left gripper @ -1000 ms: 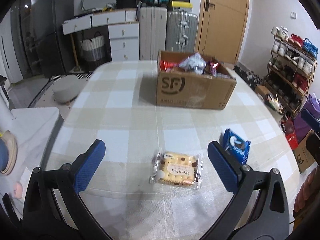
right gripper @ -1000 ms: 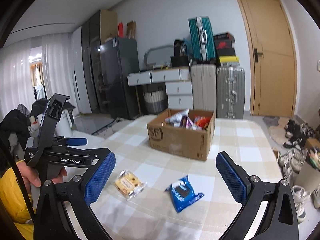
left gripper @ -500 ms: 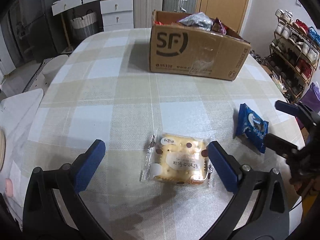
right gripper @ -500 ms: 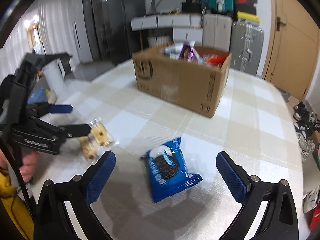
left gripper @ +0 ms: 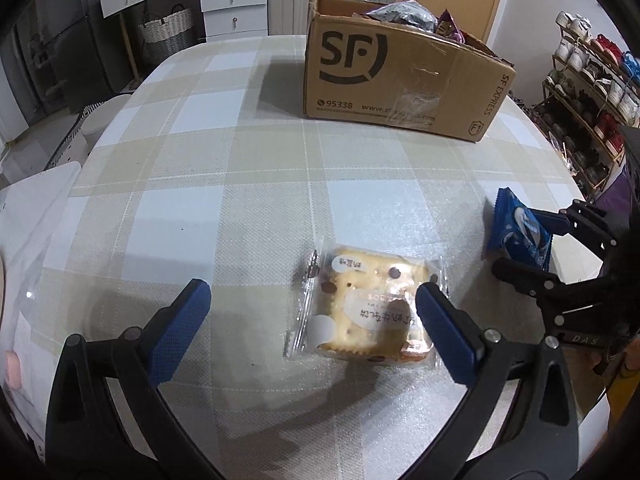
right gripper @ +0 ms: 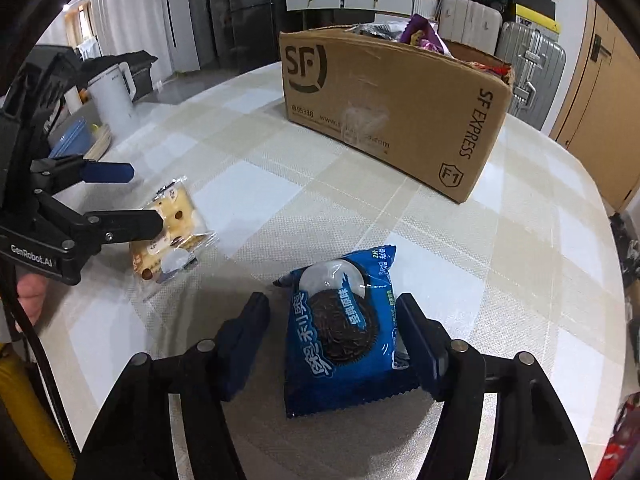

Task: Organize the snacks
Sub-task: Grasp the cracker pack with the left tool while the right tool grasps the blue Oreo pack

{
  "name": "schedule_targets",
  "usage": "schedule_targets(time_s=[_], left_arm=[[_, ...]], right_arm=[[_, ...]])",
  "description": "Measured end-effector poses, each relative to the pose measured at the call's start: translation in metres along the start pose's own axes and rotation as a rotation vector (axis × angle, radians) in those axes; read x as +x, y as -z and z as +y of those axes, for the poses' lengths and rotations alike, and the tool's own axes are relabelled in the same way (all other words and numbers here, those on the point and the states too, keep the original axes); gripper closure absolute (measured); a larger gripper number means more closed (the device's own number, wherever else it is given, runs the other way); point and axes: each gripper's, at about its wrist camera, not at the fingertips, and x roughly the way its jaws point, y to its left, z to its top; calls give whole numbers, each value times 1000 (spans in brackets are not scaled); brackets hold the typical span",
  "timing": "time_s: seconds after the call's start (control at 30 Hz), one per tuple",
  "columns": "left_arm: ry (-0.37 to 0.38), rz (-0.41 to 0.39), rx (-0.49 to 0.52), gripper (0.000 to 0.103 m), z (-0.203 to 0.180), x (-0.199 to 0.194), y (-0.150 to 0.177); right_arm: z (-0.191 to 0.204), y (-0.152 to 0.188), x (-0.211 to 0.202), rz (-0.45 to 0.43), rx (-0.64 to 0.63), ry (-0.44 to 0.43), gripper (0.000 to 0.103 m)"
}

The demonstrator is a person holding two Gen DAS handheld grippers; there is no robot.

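Right gripper (right gripper: pixel 332 344) fingers just closing around blue cookie pack (right gripper: pixel 340 332) on near counter (right gripper: pixel 460 248), not clearly pinching yet. Left gripper (left gripper: pixel 312 320) open, right finger over cracker pack (left gripper: pixel 366 320). Risk: off-centre closure pushes cracker pack sideways

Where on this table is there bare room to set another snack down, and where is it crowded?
Bare cloth runs between the cardboard box and the cracker packet, and left of that packet to the table edge. The near right is crowded: cracker packet, blue cookie packet, left gripper, right gripper.
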Motion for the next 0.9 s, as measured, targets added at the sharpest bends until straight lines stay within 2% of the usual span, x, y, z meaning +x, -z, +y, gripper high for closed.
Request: schedule_targets(time_s=[0.03, 0.1, 0.33, 0.53, 0.7, 0.9], left_arm=[[0, 0, 0, 1, 0, 0, 0], [3, 4, -1, 1, 0, -1, 2], [3, 15, -6, 1, 1, -7, 10], [8, 23, -12, 1, 1, -10, 15], [54, 39, -36, 1, 0, -11, 14], [63, 65, 17, 1, -16, -7, 12]], right_arm=[[0, 0, 0, 2, 6, 1, 41], [0, 0, -1, 0, 18, 0, 58], [-6, 8, -12, -21, 96, -24, 58], [-17, 14, -30, -82, 213, -79, 58], [-24, 23, -49, -150, 317, -139, 58], [-29, 38, -61, -203, 408, -193, 58]])
